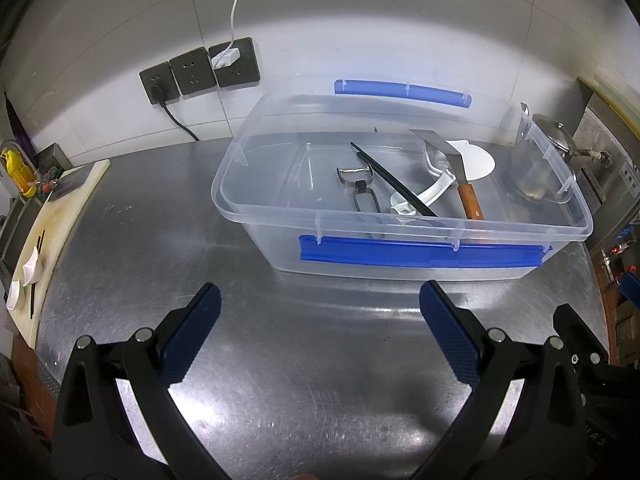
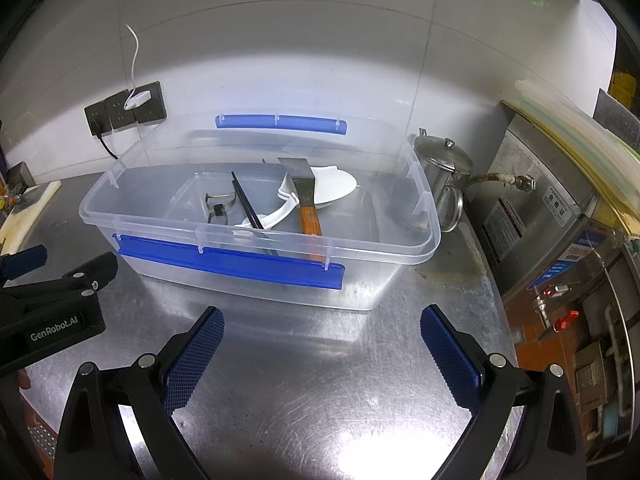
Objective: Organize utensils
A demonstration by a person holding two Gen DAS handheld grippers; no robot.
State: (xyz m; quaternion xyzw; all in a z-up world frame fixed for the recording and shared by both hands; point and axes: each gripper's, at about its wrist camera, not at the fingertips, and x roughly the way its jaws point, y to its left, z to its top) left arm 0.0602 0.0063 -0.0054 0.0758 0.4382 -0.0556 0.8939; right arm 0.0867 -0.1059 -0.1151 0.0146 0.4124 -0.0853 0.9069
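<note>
Left wrist view: left gripper (image 1: 320,336), blue-padded fingers (image 1: 192,336) spread wide apart, nothing between them, above a bare stainless steel counter (image 1: 280,380).

Item, container: clear plastic bin (image 1: 400,220) with blue latch strips on its near and far long sides, standing on the counter just beyond the fingertips, lid off.

Contents of bin, left to right:
- metal peeler (image 1: 358,184), lying flat on the bin floor.
- black chopsticks (image 1: 394,186), lying aslant across the middle, near end touching a white spoon (image 1: 420,196).
- metal spatula (image 1: 452,160) with a wooden handle, blade toward the far wall, handle toward the near wall.
- white rice paddle (image 1: 478,162), partly under the spatula blade.

Item, left edge of counter: white cutting board (image 1: 52,216) bearing two white spoons (image 1: 24,276) and a further pair of black chopsticks (image 1: 36,276), well apart from the bin.

Wall fittings: three dark sockets (image 1: 196,72), one holding a white plug, one a black plug.

Right wrist view: right gripper (image 2: 322,358), fingers likewise wide apart and empty over the counter, facing the bin's near side. A steel kettle (image 2: 442,168) stands just beside the bin's right end. The left gripper's black body shows at the left edge.
</note>
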